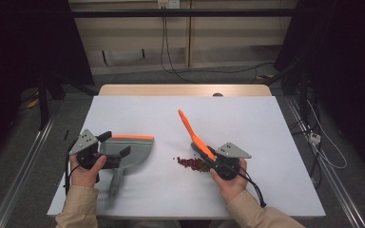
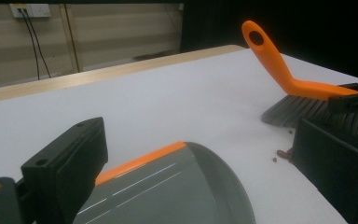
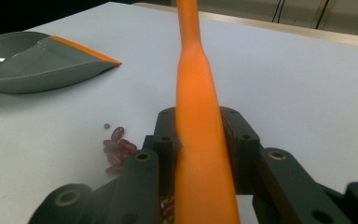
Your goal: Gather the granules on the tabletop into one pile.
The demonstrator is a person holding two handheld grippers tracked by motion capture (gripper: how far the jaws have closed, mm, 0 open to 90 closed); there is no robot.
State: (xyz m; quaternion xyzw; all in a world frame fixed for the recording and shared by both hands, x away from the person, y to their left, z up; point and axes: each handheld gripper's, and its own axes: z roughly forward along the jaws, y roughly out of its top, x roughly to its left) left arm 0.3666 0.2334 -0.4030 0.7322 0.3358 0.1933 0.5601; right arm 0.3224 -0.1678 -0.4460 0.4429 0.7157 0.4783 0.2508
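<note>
My right hand-held gripper (image 1: 212,161) clamps one orange brush (image 1: 192,133) beside one bean pile (image 1: 190,163); my left hand-held gripper (image 1: 115,145) gapes over one dustpan (image 1: 135,152).

A white table (image 1: 171,114) is carrying a grey dustpan (image 1: 130,149) lying near its left edge, and red beans (image 1: 190,163) are lying scattered toward the front edge, near the middle.

The brush (image 1: 196,134) has an orange handle and grey bristles. The dustpan (image 1: 132,151) is grey with an orange lip. Dark red beans (image 1: 190,163) lie on the white bench (image 1: 247,123).
</note>
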